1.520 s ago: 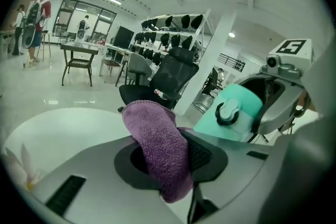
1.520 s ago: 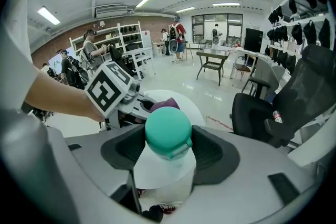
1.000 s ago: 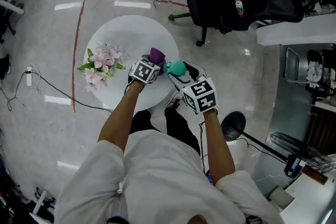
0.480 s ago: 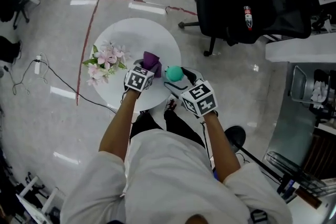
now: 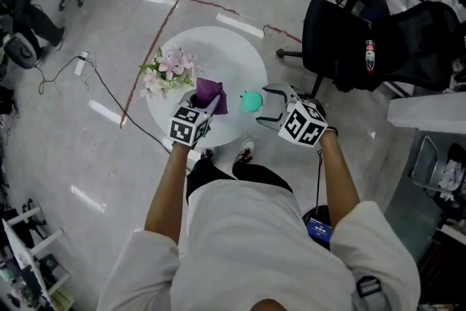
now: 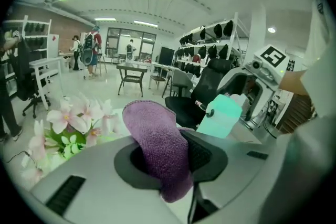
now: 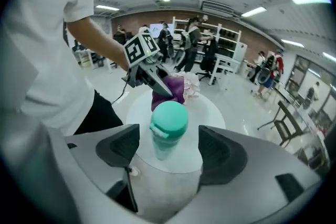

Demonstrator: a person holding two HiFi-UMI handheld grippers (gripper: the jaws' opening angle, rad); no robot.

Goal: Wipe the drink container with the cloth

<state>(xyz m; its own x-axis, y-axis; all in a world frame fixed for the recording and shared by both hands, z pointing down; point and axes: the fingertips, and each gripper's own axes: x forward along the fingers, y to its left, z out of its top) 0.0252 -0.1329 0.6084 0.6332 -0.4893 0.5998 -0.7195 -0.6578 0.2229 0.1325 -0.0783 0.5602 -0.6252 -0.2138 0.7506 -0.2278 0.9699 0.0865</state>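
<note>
A teal drink bottle (image 5: 251, 100) stands upright on the round white table (image 5: 218, 54). My right gripper (image 5: 268, 105) is just to its right, open. Its jaws have just been opening. In the right gripper view the bottle (image 7: 168, 126) shows in the gap ahead of the pads, which do not touch it. My left gripper (image 5: 207, 108) is shut on a purple cloth (image 5: 210, 93) and holds it above the table, left of the bottle. The cloth (image 6: 157, 147) hangs out from between the left jaws, with the bottle (image 6: 220, 115) beyond.
A bunch of pink flowers (image 5: 166, 71) lies on the table's left side. A black office chair (image 5: 364, 40) stands to the right. A red tape line (image 5: 156, 58) and a cable (image 5: 102, 87) run over the floor at left. The person's shoes (image 5: 244, 151) are by the table's near edge.
The right gripper held the bottle against the cloth; it has since let go and drawn back, leaving the bottle standing on the table. The left gripper has lifted away with the cloth.
</note>
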